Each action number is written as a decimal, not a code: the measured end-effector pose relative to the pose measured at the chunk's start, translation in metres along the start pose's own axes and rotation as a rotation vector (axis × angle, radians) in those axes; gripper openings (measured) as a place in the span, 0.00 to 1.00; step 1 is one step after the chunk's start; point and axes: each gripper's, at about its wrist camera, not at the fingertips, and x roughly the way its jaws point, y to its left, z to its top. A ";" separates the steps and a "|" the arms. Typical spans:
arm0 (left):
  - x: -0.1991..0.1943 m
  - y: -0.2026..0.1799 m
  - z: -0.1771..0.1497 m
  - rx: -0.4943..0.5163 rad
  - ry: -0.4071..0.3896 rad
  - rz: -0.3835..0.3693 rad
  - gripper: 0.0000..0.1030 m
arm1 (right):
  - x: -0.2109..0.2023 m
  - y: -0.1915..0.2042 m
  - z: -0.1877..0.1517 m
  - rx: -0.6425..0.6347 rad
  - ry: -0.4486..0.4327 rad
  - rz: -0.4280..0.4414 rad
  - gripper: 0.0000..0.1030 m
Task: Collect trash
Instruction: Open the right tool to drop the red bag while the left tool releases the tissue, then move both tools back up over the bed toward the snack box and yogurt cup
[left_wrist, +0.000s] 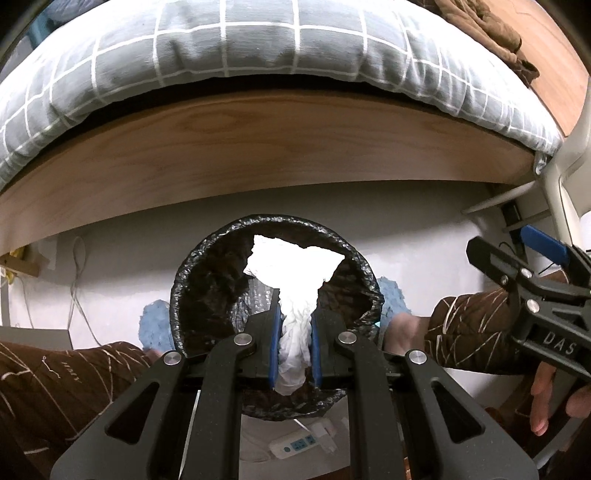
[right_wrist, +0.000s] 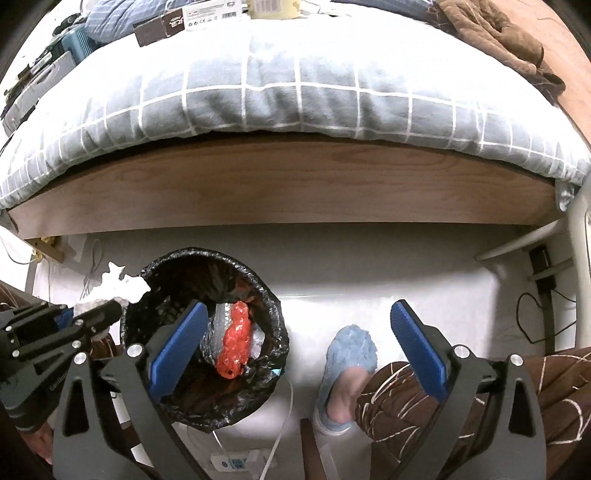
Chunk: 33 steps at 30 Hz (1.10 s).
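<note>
My left gripper (left_wrist: 294, 314) is shut on a crumpled white tissue (left_wrist: 291, 266) that sticks out past its blue pads. It hangs over the mouth of a round bin lined with a black bag (left_wrist: 177, 280). In the right wrist view the same tissue (right_wrist: 122, 284) sits at the bin's left rim (right_wrist: 207, 258). A red crumpled piece of trash (right_wrist: 234, 341) lies inside the bin on silvery wrapping. My right gripper (right_wrist: 299, 310) stands wide open with nothing between its pads, its left pad over the bin and its right pad over the floor.
A bed with a grey checked duvet (right_wrist: 295, 99) and a wooden side board (right_wrist: 295, 177) runs across just behind the bin. A person's foot in a blue slipper (right_wrist: 351, 350) and brown patterned trouser legs (right_wrist: 461, 406) are right of the bin. A power strip (right_wrist: 236, 461) and cables lie on the white floor.
</note>
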 end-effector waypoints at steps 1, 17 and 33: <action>-0.001 0.001 0.000 0.003 -0.001 0.000 0.12 | 0.000 0.000 0.001 0.001 -0.001 0.000 0.92; -0.029 -0.003 0.006 0.029 -0.110 0.083 0.70 | -0.013 0.004 0.019 -0.006 -0.075 -0.006 0.93; -0.081 0.011 0.038 0.000 -0.279 0.126 0.94 | -0.051 0.001 0.056 -0.006 -0.243 -0.021 0.93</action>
